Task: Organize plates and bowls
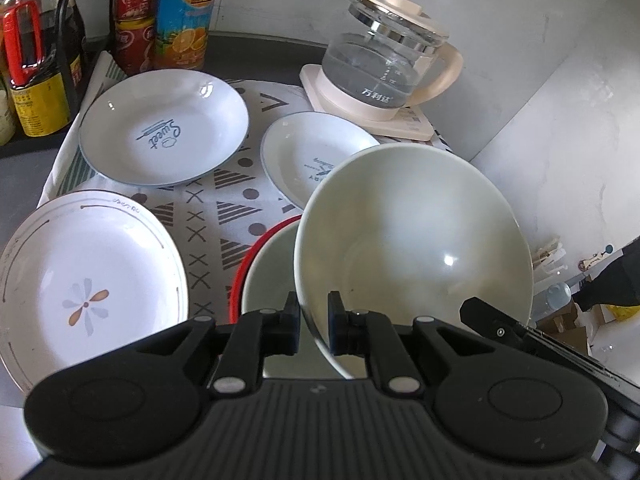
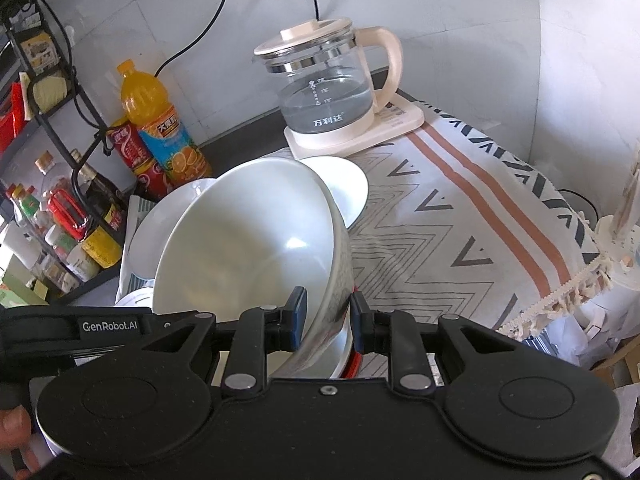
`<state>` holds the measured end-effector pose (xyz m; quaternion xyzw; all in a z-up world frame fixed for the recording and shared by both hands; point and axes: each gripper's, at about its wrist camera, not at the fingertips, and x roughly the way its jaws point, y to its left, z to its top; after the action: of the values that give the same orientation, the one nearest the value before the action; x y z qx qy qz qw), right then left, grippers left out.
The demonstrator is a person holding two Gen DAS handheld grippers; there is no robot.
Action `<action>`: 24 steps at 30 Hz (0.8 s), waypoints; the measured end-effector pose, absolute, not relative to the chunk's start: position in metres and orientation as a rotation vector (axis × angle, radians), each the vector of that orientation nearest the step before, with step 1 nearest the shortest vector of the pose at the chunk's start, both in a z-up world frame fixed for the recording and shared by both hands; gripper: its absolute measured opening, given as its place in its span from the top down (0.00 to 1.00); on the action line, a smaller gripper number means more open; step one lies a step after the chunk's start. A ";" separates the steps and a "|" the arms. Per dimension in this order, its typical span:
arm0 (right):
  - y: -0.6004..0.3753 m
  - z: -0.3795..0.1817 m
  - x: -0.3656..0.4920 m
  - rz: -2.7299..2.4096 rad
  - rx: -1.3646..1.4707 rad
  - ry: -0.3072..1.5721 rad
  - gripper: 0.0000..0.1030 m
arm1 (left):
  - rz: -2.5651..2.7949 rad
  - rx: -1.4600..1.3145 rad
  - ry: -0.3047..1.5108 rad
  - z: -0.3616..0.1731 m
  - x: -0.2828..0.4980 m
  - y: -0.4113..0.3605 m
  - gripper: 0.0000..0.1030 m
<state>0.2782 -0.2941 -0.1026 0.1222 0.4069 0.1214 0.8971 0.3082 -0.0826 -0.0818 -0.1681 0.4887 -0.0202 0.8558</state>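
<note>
In the left wrist view, the left gripper (image 1: 313, 326) pinches the rim of a big white bowl (image 1: 412, 240); one finger sits inside the bowl and one outside. The bowl is tilted up on its side, above a second bowl (image 1: 268, 276) that sits low beside it with a red rim showing around it. Three plates lie on the patterned cloth (image 1: 224, 208): a flower plate (image 1: 88, 280) at the left, a plate with the word "Sweet" (image 1: 164, 128) farther back, and a third plate (image 1: 308, 156) partly hidden behind the big bowl. A glass kettle (image 1: 384, 60) stands on its cream base at the back, near an orange juice bottle (image 1: 188, 16) and red cans (image 1: 134, 12). In the right wrist view, the right gripper (image 2: 328, 320) pinches the other side of the big white bowl (image 2: 248, 240), with one finger inside and one on the printed outside wall. The bowl leans toward the left. The kettle (image 2: 324, 88) stands behind it on the striped cloth (image 2: 460, 216), and the juice bottle (image 2: 160, 124) stands at the left by a black rack (image 2: 60, 128) of bottles.
</note>
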 end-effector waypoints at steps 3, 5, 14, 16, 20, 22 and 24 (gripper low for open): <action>-0.290 -0.105 0.278 0.256 0.239 0.843 0.79 | -0.032 -0.354 1.033 -0.084 0.308 -0.080 0.90; -0.288 -0.107 0.279 0.259 0.232 0.848 0.80 | -0.027 -0.356 1.034 -0.085 0.307 -0.078 0.90; -0.283 -0.118 0.283 0.246 0.235 0.890 0.82 | -0.007 -0.350 1.037 -0.087 0.306 -0.072 0.90; -0.283 -0.120 0.283 0.242 0.233 0.892 0.83 | 0.001 -0.346 1.037 -0.087 0.305 -0.070 0.90; -0.284 -0.118 0.285 0.239 0.235 0.882 0.82 | 0.016 -0.325 1.022 -0.088 0.304 -0.065 0.90; -0.284 -0.116 0.285 0.236 0.235 0.882 0.82 | 0.011 -0.333 1.014 -0.086 0.304 -0.062 0.90; -0.284 -0.113 0.284 0.241 0.242 0.874 0.79 | 0.015 -0.331 1.008 -0.084 0.305 -0.061 0.89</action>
<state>0.2843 -0.2844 -0.1127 0.1167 0.4211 0.1163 0.8919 0.3050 -0.0610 -0.0837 -0.1580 0.4808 0.0072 0.8624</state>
